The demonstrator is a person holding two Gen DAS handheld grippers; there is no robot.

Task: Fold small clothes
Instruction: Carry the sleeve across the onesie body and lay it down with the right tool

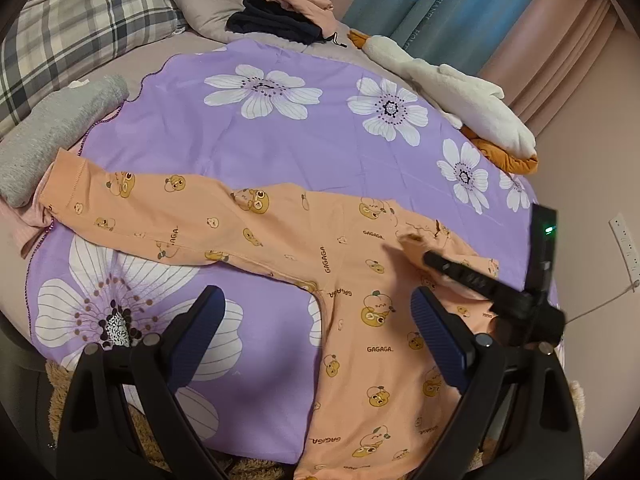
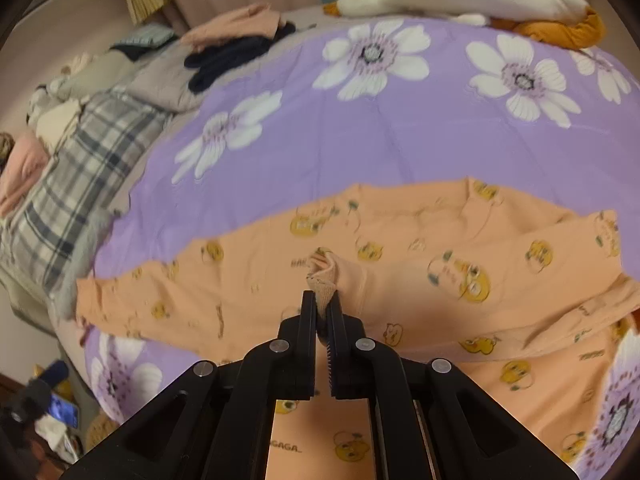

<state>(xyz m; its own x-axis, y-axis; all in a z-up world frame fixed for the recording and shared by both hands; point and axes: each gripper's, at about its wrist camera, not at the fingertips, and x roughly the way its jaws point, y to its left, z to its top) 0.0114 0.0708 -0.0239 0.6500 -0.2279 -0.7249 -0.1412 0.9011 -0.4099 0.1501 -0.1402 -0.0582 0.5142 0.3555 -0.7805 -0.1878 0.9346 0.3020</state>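
Observation:
An orange child's top (image 1: 352,280) printed with yellow cartoon faces lies spread on a purple flowered sheet (image 1: 240,136), one long sleeve (image 1: 132,204) stretched out to the left. My left gripper (image 1: 316,312) hovers open above the sheet and the top's body, nothing between its blue pads. My right gripper (image 1: 434,260) comes in from the right, shut on the cuff of the other sleeve, which is folded over onto the chest. In the right wrist view that bunched cuff (image 2: 322,276) is pinched between the closed fingers of the right gripper (image 2: 323,298) over the orange top (image 2: 440,264).
A rolled grey garment (image 1: 60,132) lies at the sheet's left edge. Folded dark and pink clothes (image 1: 280,16) sit on a pillow at the back. A white plush goose (image 1: 460,96) lies at the back right. Plaid bedding (image 1: 68,28) is at the back left.

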